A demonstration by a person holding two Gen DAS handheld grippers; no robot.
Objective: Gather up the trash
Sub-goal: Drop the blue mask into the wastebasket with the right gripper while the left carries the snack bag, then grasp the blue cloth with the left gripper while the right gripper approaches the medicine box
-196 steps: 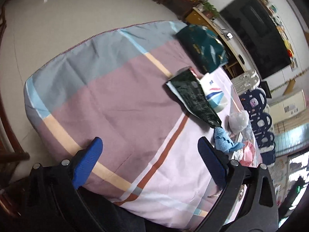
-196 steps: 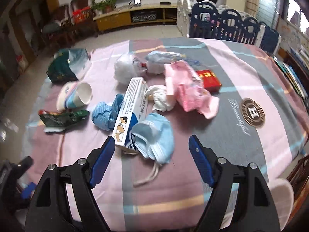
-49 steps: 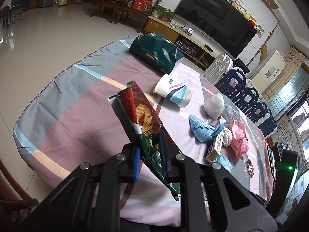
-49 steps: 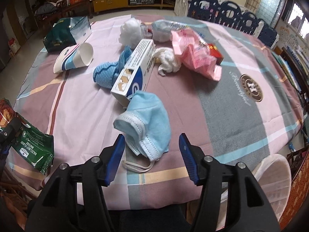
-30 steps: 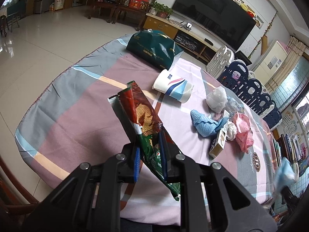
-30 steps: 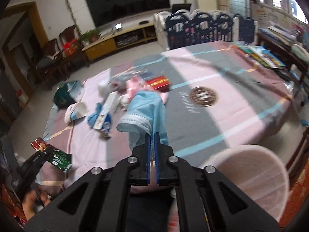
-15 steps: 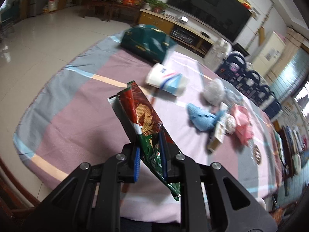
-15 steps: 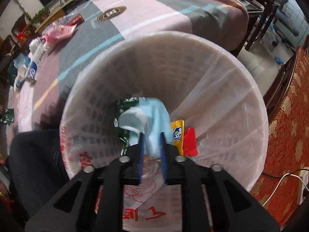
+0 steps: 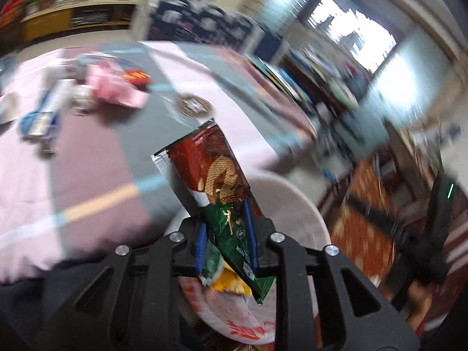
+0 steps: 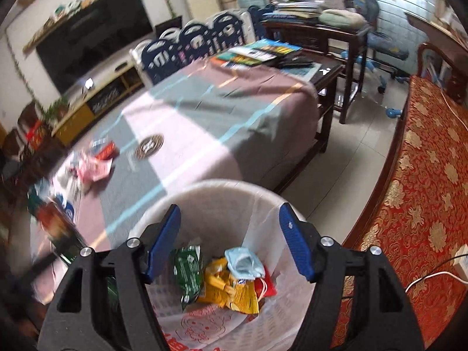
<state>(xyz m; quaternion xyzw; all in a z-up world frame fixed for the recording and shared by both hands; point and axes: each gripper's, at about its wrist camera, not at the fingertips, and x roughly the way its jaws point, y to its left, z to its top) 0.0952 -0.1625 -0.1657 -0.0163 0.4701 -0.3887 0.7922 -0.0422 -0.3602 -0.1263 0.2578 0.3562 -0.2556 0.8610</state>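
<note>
The left gripper [image 9: 226,239] is clamped tight on a red-and-green snack wrapper [image 9: 218,187], which is pinched low down between the 2 blue pads [image 9: 201,241] and stands tilted upward out of them. It is held just above the near rim of the white lined trash bin [image 9: 295,201], with the wrapper's lower corner hanging over the bin's opening; this view is heavily blurred.

The right gripper [image 10: 229,241] is spread wide with nothing between its 2 fingers [image 10: 163,241], and it is poised directly above the trash bin [image 10: 222,193], pointing down and forward into it. Inside the bin, a light blue face mask [image 10: 244,263] is seen lying on top of a yellow wrapper [image 10: 225,289], with a green wrapper [image 10: 187,272] to its left and a red scrap [image 10: 267,286] to its right.

Beyond the bin stands a table under a striped cloth [image 10: 210,117]. On the cloth, far from the bin, a pink bag [image 10: 93,169] and a red packet [image 10: 106,150] remain, with further blurred litter beside them. To the right of the bin, a red patterned seat [image 10: 424,175] is visible.
</note>
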